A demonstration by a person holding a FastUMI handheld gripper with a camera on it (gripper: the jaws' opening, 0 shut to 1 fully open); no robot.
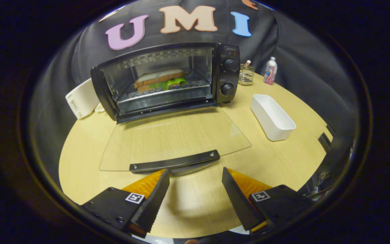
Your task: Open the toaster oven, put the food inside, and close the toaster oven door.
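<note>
A black toaster oven (225, 73) stands at the back of the round wooden table (90, 162). Its glass door (171, 139) is folded fully down and lies flat toward me, with the dark handle bar (174, 161) at its front edge. Inside, on the wire rack, rests a sandwich (159, 79) of bread with green lettuce. My gripper (195, 176) is open and holds nothing. Its fingertips (163, 179) sit just short of the door handle, one to each side of the handle's right half.
A white rectangular tray (272, 117) lies right of the oven door. Behind it stand a glass jar (246, 75) and a small bottle (270, 70). A white toaster-like box (81, 98) sits left of the oven. Dark equipment (330, 142) borders the table's right edge.
</note>
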